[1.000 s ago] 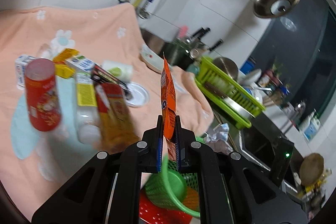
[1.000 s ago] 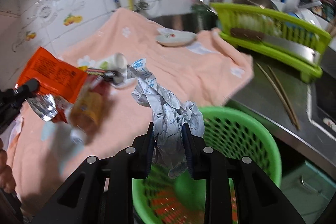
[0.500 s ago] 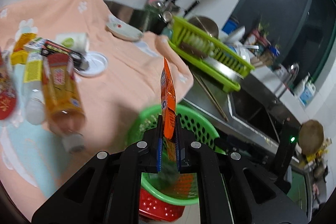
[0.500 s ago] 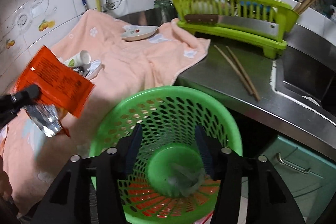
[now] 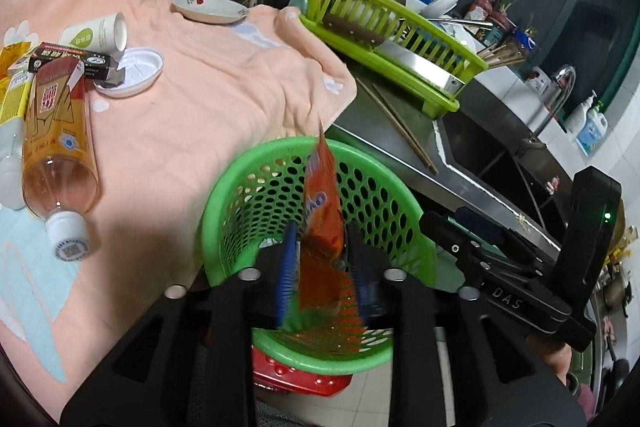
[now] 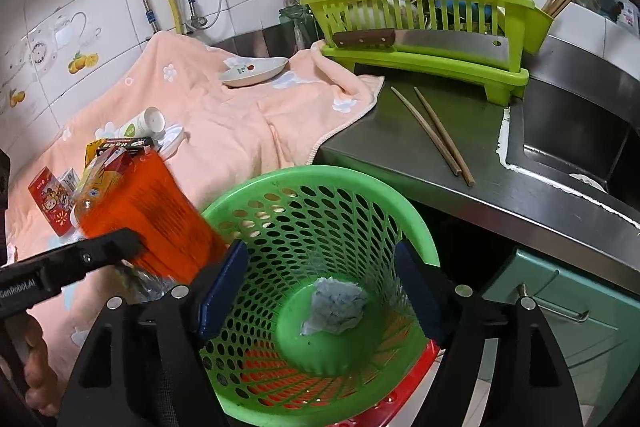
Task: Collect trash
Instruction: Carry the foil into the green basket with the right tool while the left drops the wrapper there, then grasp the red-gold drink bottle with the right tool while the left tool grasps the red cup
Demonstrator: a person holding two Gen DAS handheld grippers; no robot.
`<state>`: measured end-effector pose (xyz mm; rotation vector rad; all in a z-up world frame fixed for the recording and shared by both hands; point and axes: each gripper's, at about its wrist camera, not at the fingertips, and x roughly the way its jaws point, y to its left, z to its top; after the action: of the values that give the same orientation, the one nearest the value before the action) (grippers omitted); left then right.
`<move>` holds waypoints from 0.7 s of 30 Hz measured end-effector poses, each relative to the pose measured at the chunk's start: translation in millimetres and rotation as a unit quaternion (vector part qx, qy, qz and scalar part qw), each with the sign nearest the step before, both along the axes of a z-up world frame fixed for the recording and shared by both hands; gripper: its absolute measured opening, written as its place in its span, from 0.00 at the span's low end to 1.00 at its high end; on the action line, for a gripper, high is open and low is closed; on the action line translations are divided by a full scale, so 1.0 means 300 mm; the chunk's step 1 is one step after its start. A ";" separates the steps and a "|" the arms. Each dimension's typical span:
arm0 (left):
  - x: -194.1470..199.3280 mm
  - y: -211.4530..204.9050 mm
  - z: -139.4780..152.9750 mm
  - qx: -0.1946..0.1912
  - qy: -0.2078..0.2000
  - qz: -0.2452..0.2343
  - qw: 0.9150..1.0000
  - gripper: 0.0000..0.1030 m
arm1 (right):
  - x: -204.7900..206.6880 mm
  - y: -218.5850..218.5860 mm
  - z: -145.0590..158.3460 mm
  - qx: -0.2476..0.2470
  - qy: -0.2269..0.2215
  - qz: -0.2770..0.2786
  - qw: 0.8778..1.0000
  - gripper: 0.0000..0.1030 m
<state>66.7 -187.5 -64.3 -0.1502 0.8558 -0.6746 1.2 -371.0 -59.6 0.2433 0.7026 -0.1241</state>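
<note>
A green perforated basket (image 5: 224,199) (image 6: 320,179) stands on a red stool beside the counter. My left gripper (image 5: 324,267) has its jaws parted above the basket, and an orange snack wrapper (image 5: 322,203) sits loose and blurred between them. The wrapper also shows in the right wrist view (image 6: 152,211) at the basket's left rim. My right gripper (image 6: 324,287) is open and empty over the basket. A crumpled paper ball (image 6: 336,311) lies on the basket's bottom.
On the peach towel (image 5: 192,99) lie a tea bottle (image 5: 56,143), a paper cup (image 5: 96,35), a white lid (image 5: 136,75), small boxes and a dish (image 5: 208,9). Chopsticks (image 6: 436,135), a green dish rack (image 6: 432,27) and a sink (image 6: 580,139) are on the right.
My right gripper opened and dropped the paper ball into the basket. My left gripper carried the orange wrapper over the basket and its jaws have parted.
</note>
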 end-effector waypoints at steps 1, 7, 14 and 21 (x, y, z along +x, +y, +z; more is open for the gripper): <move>0.001 0.002 -0.003 0.000 0.003 0.001 1.000 0.32 | 0.001 0.000 -0.001 0.001 0.001 0.000 1.000 0.72; -0.005 0.034 0.011 -0.003 -0.004 0.011 1.000 0.52 | 0.010 0.013 0.000 0.006 0.000 0.006 1.000 0.74; -0.007 0.141 0.047 -0.002 -0.023 0.049 0.999 0.54 | 0.044 0.078 0.022 0.000 -0.004 0.031 1.000 0.76; -0.002 0.313 0.078 0.007 -0.045 0.119 0.992 0.55 | 0.107 0.180 0.049 0.010 -0.006 0.077 0.997 0.78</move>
<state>66.0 -93.6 -41.0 -0.2046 0.7406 -0.4480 33.3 -317.2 -45.0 0.2077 0.7074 0.0308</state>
